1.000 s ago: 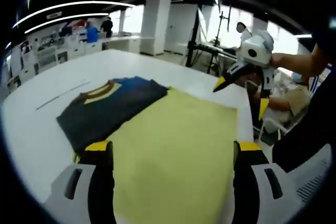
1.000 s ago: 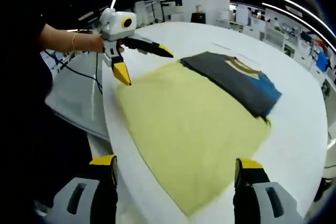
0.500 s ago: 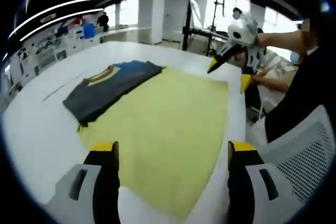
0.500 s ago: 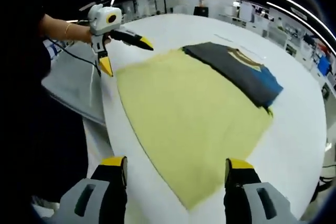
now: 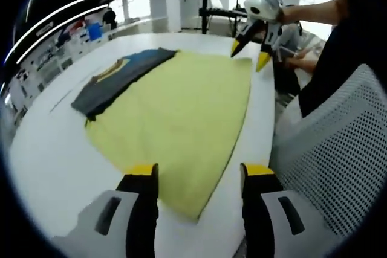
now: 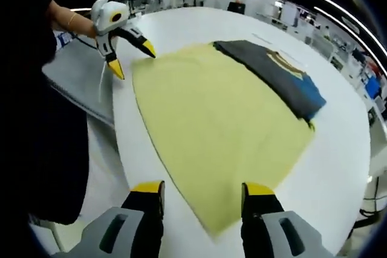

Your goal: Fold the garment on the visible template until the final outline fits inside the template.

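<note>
A folded dark grey and blue garment (image 5: 118, 74) with a yellow collar lies along the far edge of a yellow template sheet (image 5: 175, 110) on a white table (image 5: 48, 161). In the right gripper view the garment (image 6: 275, 74) sits at the upper right of the sheet (image 6: 211, 125). My left gripper (image 5: 196, 176) is open above the sheet's near corner, holding nothing. My right gripper (image 6: 202, 194) is open too, over the opposite near corner. The right gripper (image 5: 248, 52) also shows far off with jaws apart, and the left gripper (image 6: 130, 58) likewise.
A white mesh chair (image 5: 326, 149) stands at the table's right edge. A grey surface (image 6: 78, 83) lies beyond the table edge near the person's arm (image 6: 66, 19). A thin dark line (image 5: 60, 98) marks the table beyond the garment. Desks and pillars fill the room behind.
Both cameras have pulled back and up from the sheet, so each gripper's own jaws look closer together and the whole sheet shows. The garment has not moved.
</note>
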The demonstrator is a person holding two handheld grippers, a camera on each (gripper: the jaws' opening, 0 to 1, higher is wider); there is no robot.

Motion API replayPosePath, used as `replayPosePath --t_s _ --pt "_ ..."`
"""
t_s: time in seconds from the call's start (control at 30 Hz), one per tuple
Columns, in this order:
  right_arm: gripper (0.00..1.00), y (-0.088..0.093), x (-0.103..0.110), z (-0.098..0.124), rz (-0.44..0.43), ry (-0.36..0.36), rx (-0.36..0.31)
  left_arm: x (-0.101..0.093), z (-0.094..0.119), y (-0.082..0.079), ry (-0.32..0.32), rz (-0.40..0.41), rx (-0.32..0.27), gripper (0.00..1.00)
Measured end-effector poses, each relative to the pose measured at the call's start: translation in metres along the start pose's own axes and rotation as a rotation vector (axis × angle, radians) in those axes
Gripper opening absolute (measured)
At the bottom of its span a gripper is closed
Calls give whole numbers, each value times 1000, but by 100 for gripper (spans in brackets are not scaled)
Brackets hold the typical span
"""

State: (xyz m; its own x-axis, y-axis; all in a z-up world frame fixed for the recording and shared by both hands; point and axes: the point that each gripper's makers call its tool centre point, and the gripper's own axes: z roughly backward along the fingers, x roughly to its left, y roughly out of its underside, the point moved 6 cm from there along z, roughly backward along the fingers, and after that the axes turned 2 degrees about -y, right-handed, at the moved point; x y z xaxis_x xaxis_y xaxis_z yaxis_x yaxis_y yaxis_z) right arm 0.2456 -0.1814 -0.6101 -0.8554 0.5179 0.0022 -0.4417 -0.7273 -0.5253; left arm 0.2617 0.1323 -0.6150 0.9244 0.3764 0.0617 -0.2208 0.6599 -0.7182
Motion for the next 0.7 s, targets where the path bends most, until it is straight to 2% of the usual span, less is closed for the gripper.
replayPosePath --t_s 0.13,0.2,0.27,0.37,0.4,0.6,0.7 --pt "43 5 0 -3 -1 -2 11 -5 -2 6 7 -59 39 42" --pt "42 6 0 -4 -3 0 12 -6 -4 10 7 -42 50 39" --pt "40 7 -1 -5 -6 0 8 -6 -5 9 2 -39 43 38" --pt "38 12 -1 -6 18 0 41 -5 -6 7 -10 -55 37 37" --pt "37 10 -2 -5 -2 -6 16 -4 -5 6 -12 -58 38 35" --pt "29 9 -7 -6 -21 -4 6 -1 -6 4 -16 -68 41 25" --pt "22 8 -12 -6 -39 9 7 -3 -7 2 -20 -71 43 23"
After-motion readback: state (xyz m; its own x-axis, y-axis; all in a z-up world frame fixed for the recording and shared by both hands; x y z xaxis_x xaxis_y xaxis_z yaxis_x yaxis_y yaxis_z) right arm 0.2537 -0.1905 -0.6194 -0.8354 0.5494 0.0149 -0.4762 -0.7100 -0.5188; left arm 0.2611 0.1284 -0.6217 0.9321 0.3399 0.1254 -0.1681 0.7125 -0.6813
